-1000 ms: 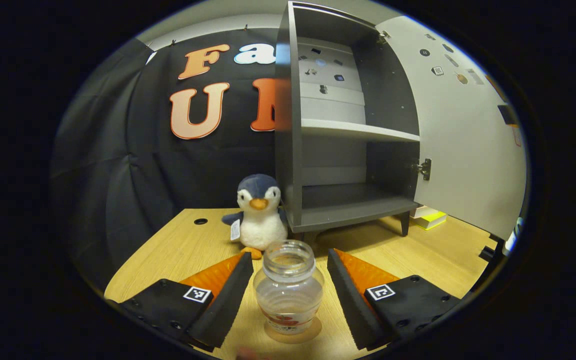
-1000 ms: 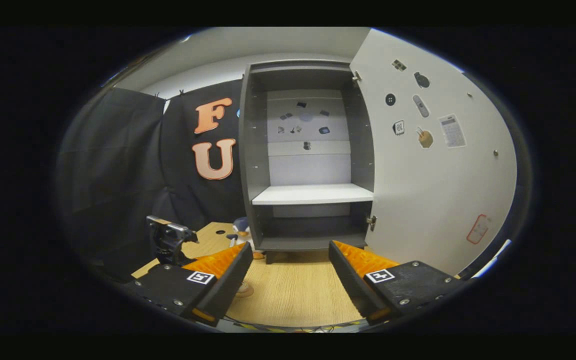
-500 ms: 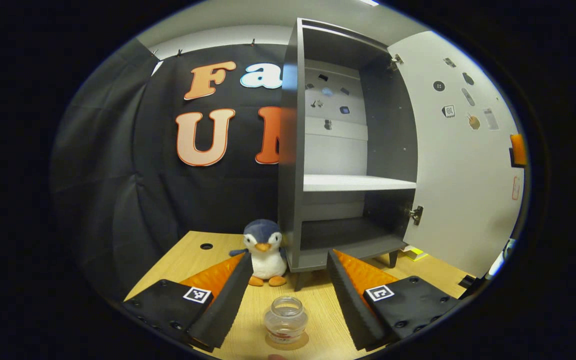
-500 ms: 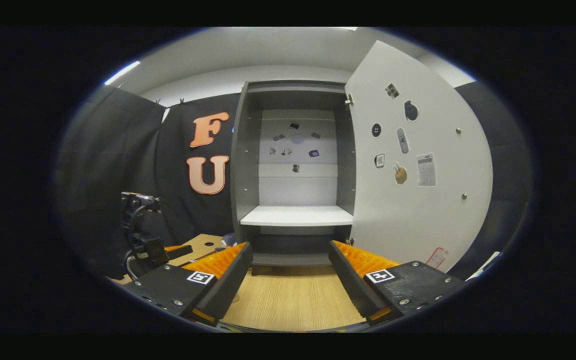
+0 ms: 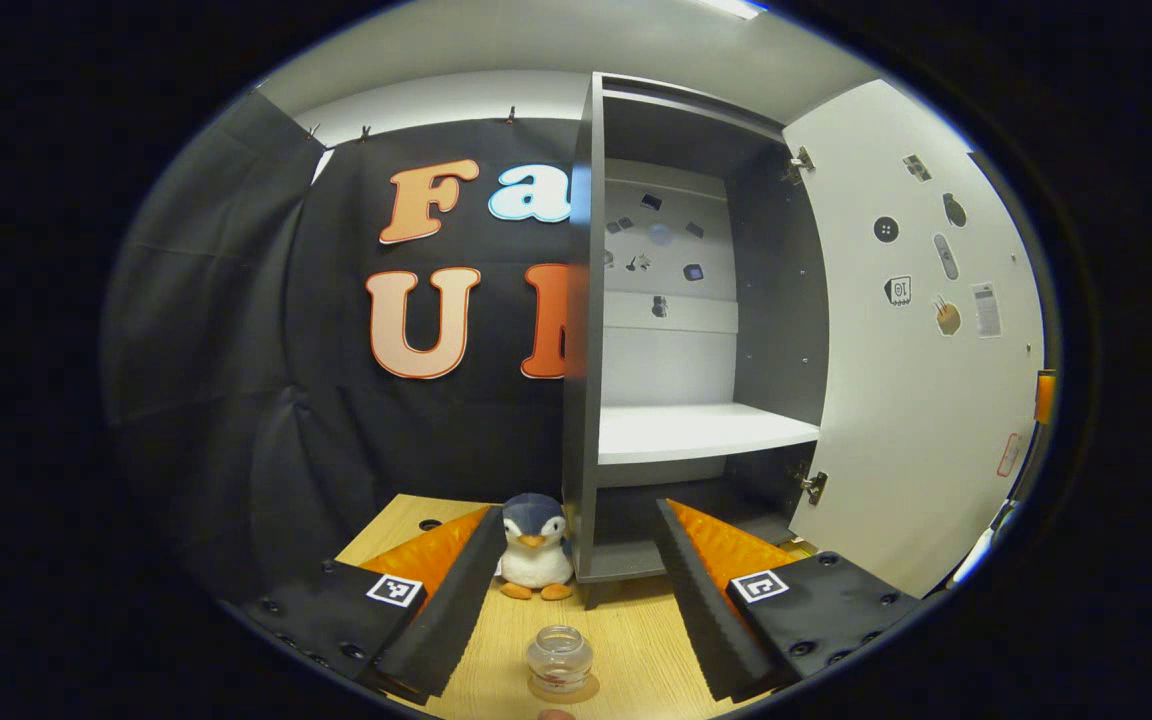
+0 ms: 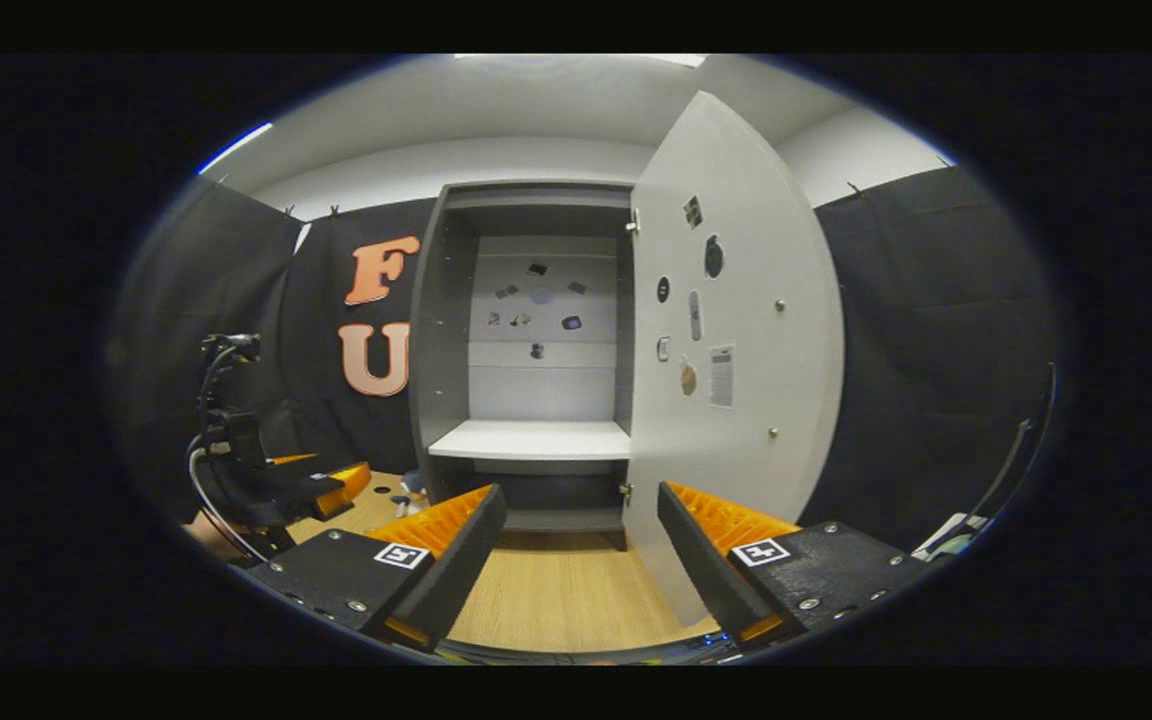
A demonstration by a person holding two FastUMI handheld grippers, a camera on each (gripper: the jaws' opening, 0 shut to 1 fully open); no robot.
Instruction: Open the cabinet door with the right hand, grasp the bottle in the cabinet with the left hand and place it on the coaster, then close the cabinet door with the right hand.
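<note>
1. A plush penguin [image 5: 533, 548] stands upright on the wooden table [image 5: 636, 650], facing the camera in the left gripper view.
2. The penguin has a dark blue head, a white belly, an orange beak and orange feet.
3. The table has a light wood grain and a round hole [image 5: 429, 524] near its back edge, to the left of the penguin.
4. Black cloth [image 5: 236, 350] hangs behind the table.

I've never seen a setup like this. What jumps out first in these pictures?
The tall grey cabinet dominates, its white door swung wide open to the right and its shelves bare. Beside its left foot sits a plush penguin on the wooden table. Nearer, a small clear bottle stands on a round coaster, between the left gripper's spread fingers.
</note>
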